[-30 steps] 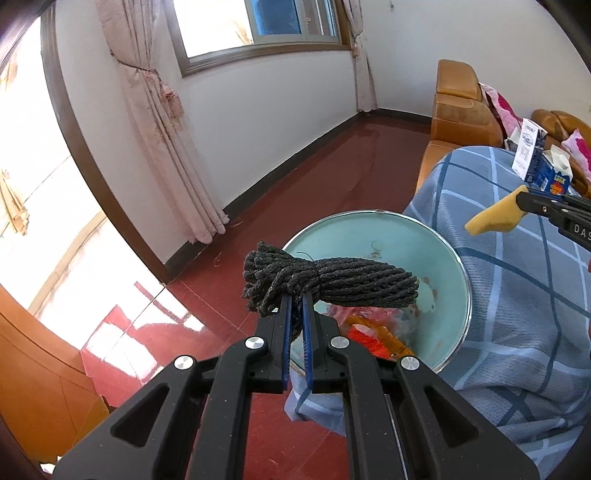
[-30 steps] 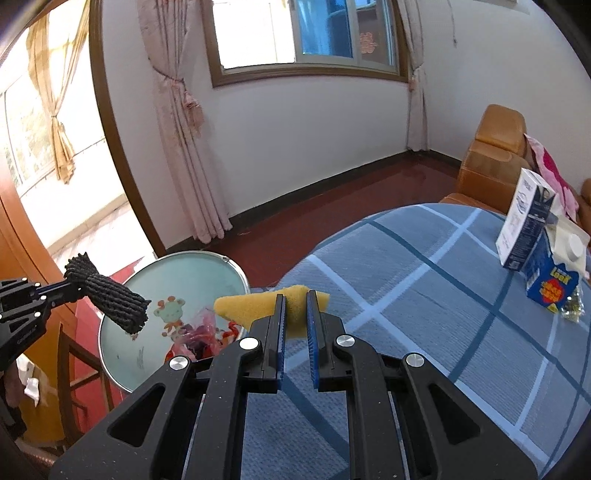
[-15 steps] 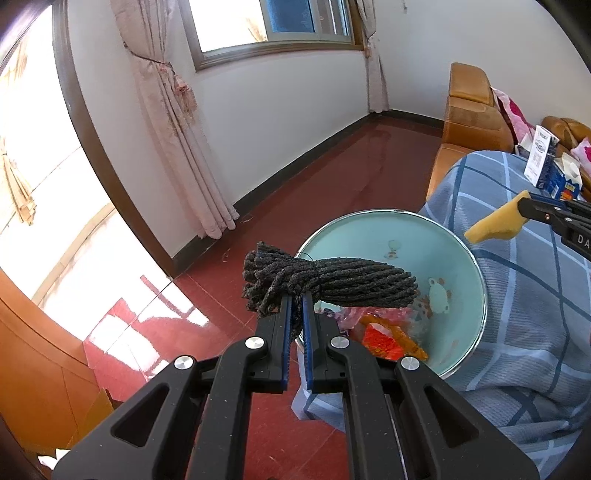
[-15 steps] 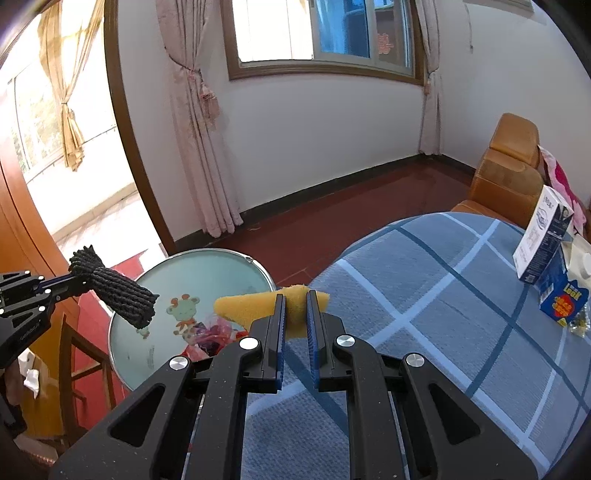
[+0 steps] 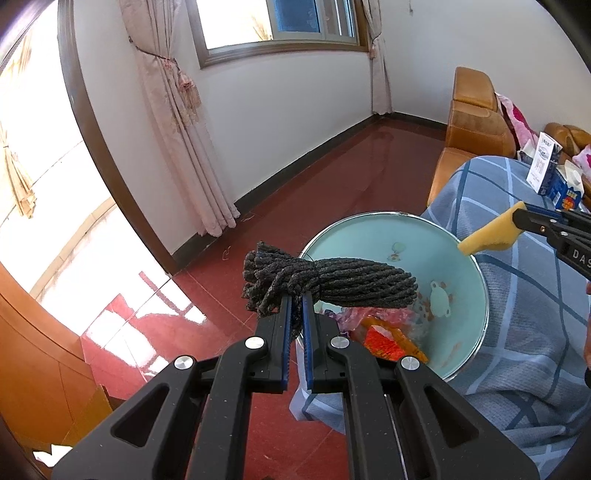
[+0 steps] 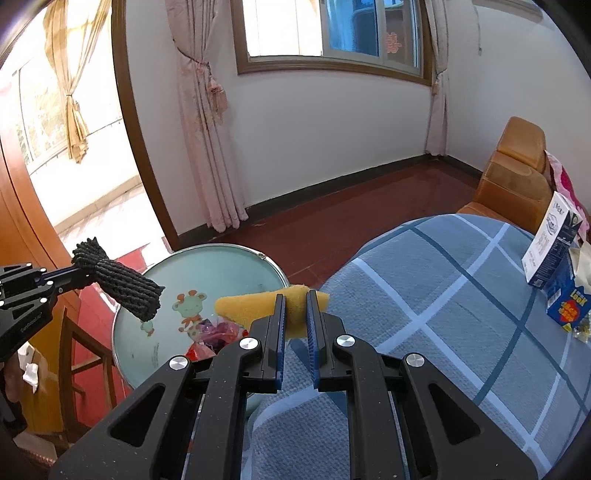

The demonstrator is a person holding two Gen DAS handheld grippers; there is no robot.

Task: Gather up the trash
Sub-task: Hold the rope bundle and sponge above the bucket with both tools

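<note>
currently left gripper (image 5: pixel 295 295) fingers are pinching a dark rope bundle (image 5: pixel 328 282) over the teal basin (image 5: pixel 369 229), right gripper (image 6: pixel 295 299) fingers are pinching a yellow sponge (image 6: pixel 258 304) at the basin's rim beside the tabletop (image 6: pixel 443 295)

White walls (image 6: pixel 332 147), red floor (image 5: pixel 314 177), pink curtains (image 6: pixel 207 122), sunlit window (image 6: pixel 332 29).

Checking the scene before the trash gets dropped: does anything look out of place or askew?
Nothing looks spilled or damaged. The left gripper holds a dark rope bundle over the basin, the right gripper a yellow sponge near its rim. One oddity: the basin sits at the table's edge, partly overhanging the blue checked cloth.
</note>
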